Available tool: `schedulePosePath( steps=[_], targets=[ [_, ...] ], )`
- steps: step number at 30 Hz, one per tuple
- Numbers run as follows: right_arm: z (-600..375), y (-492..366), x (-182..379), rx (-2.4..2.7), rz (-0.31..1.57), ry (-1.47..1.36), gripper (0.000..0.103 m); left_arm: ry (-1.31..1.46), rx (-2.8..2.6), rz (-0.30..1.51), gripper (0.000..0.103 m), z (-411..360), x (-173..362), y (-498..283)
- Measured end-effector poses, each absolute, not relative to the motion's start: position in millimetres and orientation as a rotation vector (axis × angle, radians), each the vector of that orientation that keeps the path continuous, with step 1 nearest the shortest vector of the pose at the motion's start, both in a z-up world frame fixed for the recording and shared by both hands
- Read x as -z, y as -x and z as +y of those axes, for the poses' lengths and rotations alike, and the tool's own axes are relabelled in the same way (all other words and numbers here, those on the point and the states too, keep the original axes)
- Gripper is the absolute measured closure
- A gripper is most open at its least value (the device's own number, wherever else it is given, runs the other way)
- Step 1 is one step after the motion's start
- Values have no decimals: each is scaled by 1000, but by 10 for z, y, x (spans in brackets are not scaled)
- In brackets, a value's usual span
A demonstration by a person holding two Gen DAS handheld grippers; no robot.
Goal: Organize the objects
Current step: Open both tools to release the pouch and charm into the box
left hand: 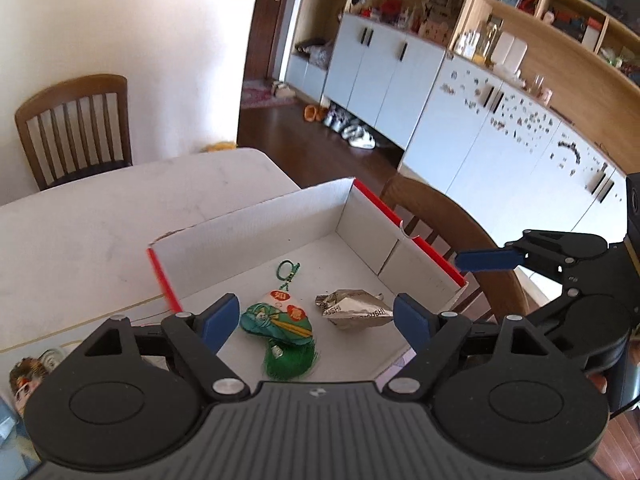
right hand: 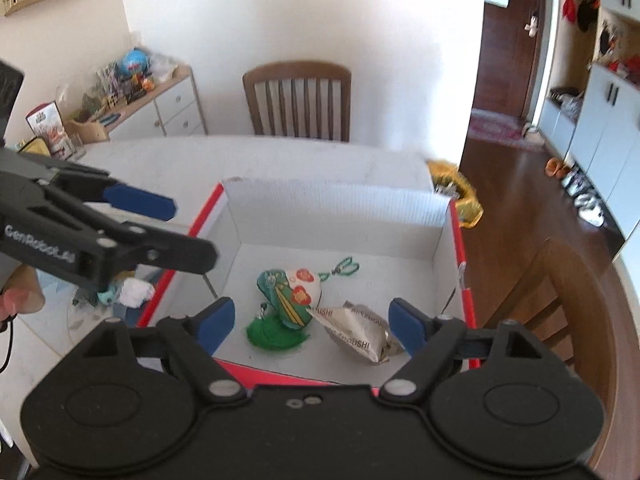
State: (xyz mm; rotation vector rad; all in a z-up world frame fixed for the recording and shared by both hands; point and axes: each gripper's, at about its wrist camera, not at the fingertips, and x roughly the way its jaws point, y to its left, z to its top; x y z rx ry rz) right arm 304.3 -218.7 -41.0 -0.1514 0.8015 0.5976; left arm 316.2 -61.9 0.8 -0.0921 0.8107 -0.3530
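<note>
A white cardboard box with red outer sides (left hand: 256, 224) (right hand: 336, 204) stands on the white table. Inside lie a green-and-white tasselled charm (left hand: 280, 320) (right hand: 292, 296) and a crumpled silver wrapper (left hand: 356, 308) (right hand: 360, 332). My left gripper (left hand: 316, 322) is open and empty, hovering above the box's near side over both items. My right gripper (right hand: 312, 322) is open and empty, also above the box. Each gripper shows in the other's view: the right one (left hand: 488, 260), the left one (right hand: 140, 200).
Several small items (right hand: 128, 292) lie on the table left of the box, and a packet (left hand: 28, 376) sits near the left gripper. Wooden chairs (left hand: 76, 128) (right hand: 298, 104) (left hand: 448, 220) stand around the table (left hand: 80, 232). Cabinets (left hand: 500, 140) line the far wall.
</note>
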Motion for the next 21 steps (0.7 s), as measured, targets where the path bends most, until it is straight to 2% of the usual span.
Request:
schedulePosePath(
  steps=[9, 12, 21],
  targets=[
    [-2143, -2724, 229, -558, 729, 42, 6, 122, 335, 739, 11, -248, -122, -2702],
    [-2098, -2610, 184, -528, 711, 19, 4, 130, 330, 716, 3, -108, -129, -2585],
    [-1876, -2261, 87, -454, 677, -31, 3, 157, 360, 650, 0, 257, -159, -2274]
  ],
)
